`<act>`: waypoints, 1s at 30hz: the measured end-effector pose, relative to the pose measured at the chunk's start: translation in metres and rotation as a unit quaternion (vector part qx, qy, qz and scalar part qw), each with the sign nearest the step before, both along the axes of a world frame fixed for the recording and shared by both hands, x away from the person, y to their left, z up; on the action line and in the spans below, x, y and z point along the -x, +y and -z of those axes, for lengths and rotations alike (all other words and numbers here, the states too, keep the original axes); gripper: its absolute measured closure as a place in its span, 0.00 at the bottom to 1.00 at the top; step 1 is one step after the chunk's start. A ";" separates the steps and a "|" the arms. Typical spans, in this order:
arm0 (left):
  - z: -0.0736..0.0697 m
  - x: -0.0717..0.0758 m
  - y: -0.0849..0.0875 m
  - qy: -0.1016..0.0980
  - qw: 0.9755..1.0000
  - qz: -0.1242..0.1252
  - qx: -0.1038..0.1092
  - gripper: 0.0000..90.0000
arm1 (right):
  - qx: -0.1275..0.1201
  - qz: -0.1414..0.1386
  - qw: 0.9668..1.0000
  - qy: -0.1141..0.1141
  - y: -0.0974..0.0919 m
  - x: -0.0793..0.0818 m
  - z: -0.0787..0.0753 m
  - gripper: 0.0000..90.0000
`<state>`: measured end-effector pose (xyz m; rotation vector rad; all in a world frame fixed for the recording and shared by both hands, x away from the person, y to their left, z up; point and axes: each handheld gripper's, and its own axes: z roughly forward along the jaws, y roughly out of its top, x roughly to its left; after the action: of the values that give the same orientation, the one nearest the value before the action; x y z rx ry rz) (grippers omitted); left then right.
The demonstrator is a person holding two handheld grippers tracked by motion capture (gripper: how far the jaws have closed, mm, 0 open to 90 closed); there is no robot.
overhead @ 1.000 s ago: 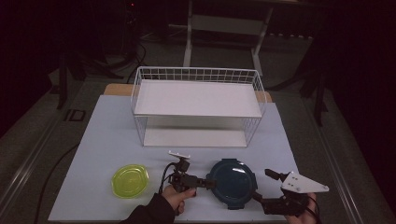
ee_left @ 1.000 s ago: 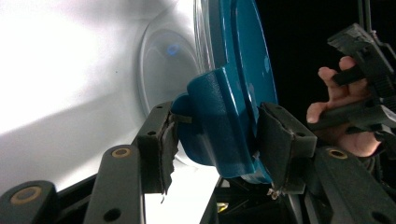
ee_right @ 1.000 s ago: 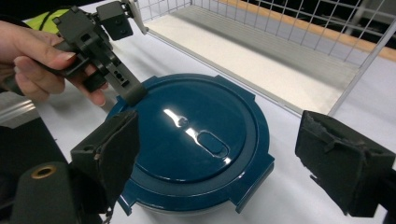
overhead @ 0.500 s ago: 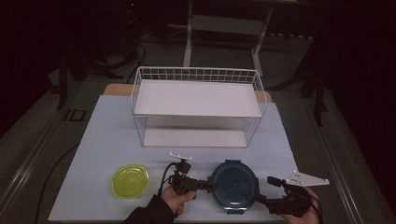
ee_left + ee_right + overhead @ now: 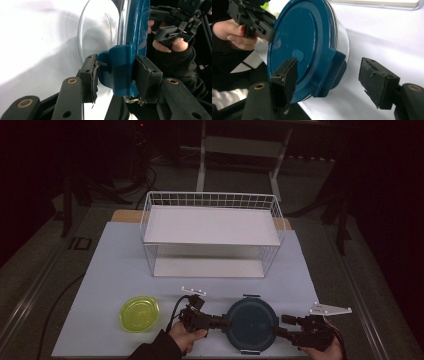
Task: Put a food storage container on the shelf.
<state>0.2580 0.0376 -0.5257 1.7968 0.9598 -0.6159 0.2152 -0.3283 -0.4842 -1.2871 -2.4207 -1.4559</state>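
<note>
Nearest us, our right gripper (image 5: 327,82) has sunk toward the blue-lidded container (image 5: 251,324); its jaws have just been narrowing around a lid clip, apparently not yet pressing. Our left gripper (image 5: 116,75) pinches the opposite clip. Farther off stands the wire rack (image 5: 210,235).

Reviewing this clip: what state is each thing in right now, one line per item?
Blue-lidded container: lid on, resting on the table.
Left gripper: shut on a lid clip.
Right gripper: open around the opposite clip, jaws just been closing, pads not yet pressing.
Yellow lid: lying flat, untouched.
Wire rack: upright, both shelves bare.
</note>
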 end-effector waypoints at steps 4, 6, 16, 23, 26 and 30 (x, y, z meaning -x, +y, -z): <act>0.000 0.001 0.001 -0.013 1.000 0.011 0.000 0.62 | 0.008 -0.007 1.000 0.017 0.001 -0.002 0.004 0.43; 0.000 0.002 0.001 -0.013 1.000 0.013 0.000 0.62 | 0.007 -0.020 0.999 0.028 0.003 -0.003 0.006 0.47; 0.000 0.002 0.001 -0.022 0.999 0.024 0.004 0.63 | -0.039 -0.057 0.994 0.088 0.000 -0.012 0.012 0.54; 0.001 0.003 0.003 -0.015 1.000 0.026 0.006 0.63 | -0.035 -0.063 0.993 0.095 0.004 -0.011 0.012 0.54; 0.001 0.003 0.003 -0.018 0.999 0.027 0.005 0.64 | -0.044 -0.068 0.992 0.101 0.002 -0.012 0.012 0.56; 0.001 0.004 0.003 -0.020 0.999 0.028 0.004 0.64 | -0.047 -0.070 0.991 0.104 0.001 -0.012 0.012 0.56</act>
<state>0.2544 0.0408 -0.5264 1.8284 0.8818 -0.6166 0.2273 -0.3274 -0.4961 -1.1590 -2.2311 -1.3121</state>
